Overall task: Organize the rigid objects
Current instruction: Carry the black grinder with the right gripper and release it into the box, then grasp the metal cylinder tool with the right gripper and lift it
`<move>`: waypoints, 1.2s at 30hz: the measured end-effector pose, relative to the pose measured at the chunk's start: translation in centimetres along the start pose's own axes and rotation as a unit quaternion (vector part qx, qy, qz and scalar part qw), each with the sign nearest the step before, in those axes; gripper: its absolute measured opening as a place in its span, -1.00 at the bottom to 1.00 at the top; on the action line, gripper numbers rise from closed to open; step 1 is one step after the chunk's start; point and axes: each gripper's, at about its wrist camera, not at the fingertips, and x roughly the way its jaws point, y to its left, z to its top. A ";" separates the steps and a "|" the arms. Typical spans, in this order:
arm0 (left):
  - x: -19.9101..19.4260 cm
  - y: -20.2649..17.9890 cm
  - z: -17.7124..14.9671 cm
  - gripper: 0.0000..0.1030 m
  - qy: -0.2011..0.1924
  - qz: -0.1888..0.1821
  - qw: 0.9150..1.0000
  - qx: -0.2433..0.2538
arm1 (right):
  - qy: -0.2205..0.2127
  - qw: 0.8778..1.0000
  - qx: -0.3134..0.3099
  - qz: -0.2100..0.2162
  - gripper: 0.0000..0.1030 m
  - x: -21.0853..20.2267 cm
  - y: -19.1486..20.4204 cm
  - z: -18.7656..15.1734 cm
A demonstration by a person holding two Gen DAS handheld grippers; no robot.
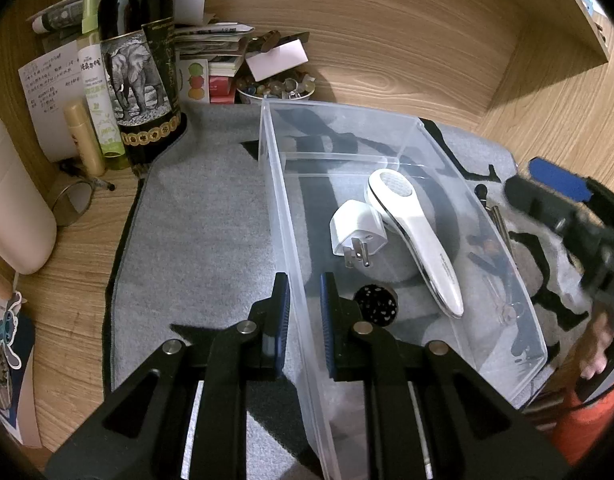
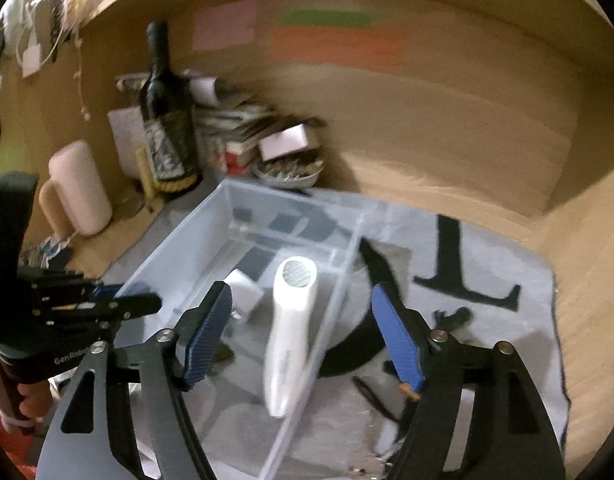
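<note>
The left tongs (image 1: 304,312) sit lowest in the left wrist view, their two blue-padded fingers standing either side of the near left wall of the clear plastic bin (image 1: 279,184); the pads lie close to the wall, but whether they actually press it cannot be told. Just beyond the right finger, on the bin floor, lies a small black round piece with white flecks (image 1: 376,304). Further ahead of it rests a white plug adapter (image 1: 357,234), prongs toward the tongs, and touching its right side a white handheld device with a round mesh head (image 1: 415,236), lying flat with the head at the far end. A low clear divider crosses the bin beyond them. The bin stands on a grey mat (image 1: 203,216) with black markings, spread over the wooden desk (image 1: 447,60).

The right tongs (image 2: 303,336) hover spread wide above the bin's right wall, holding nothing, the white device directly between and below their fingers. To their right, small dark items (image 2: 451,316) lie on the mat outside the bin; blur hides what they are.

Far left of the left tongs stand a dark bottle with an elephant label (image 1: 137,64), a pale green spray bottle (image 1: 97,80) and a bowl of small trinkets (image 1: 275,90).
</note>
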 end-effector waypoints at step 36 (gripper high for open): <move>0.0 0.1 -0.1 -0.74 -0.001 -0.001 1.000 -0.001 | 0.118 0.975 0.138 -0.131 0.28 4.1 -12.7 -7.8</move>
